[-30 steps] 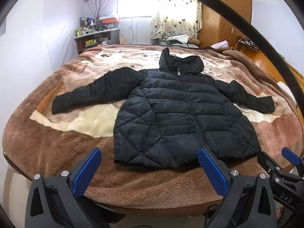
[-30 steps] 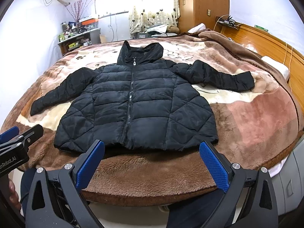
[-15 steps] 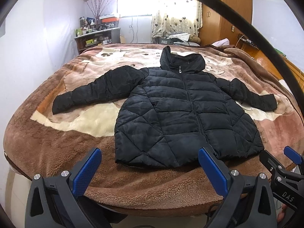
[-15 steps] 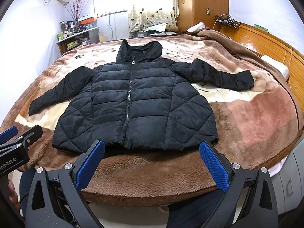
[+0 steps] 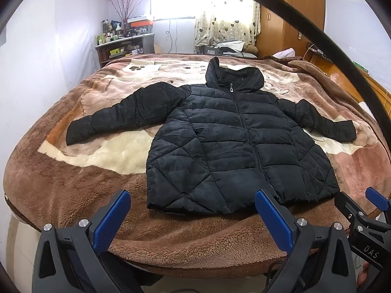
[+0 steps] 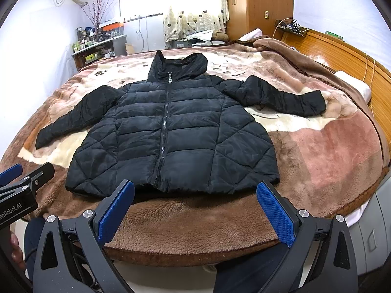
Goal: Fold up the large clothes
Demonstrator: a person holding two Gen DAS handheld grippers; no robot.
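A bed (image 5: pixel 61 183) covered by a brown plush blanket (image 6: pixel 330 151) fills both views and serves as the folding surface. On it lies a black puffer jacket (image 5: pixel 232 151), front up and zipped, hem toward the near edge, hood (image 6: pixel 180 66) pointing at the far side, with 2 sleeves spread outward. That flat, open layout looks deliberate: it leaves each sleeve free to be folded inward, so folding has not begun. The left sleeve (image 5: pixel 122 117) stretches farther out than the right sleeve (image 6: pixel 286 97).

Around the bed stand a wooden wardrobe (image 6: pixel 259 7), a wooden headboard (image 6: pixel 342 48), a curtained window (image 5: pixel 220 12) and a cluttered shelf (image 5: pixel 122 46); none lies on the jacket.

The left claw (image 5: pixel 193 219) and the right claw (image 6: pixel 195 210) hang just short of the hem, both spread wide and empty, with nothing between them and the jacket.
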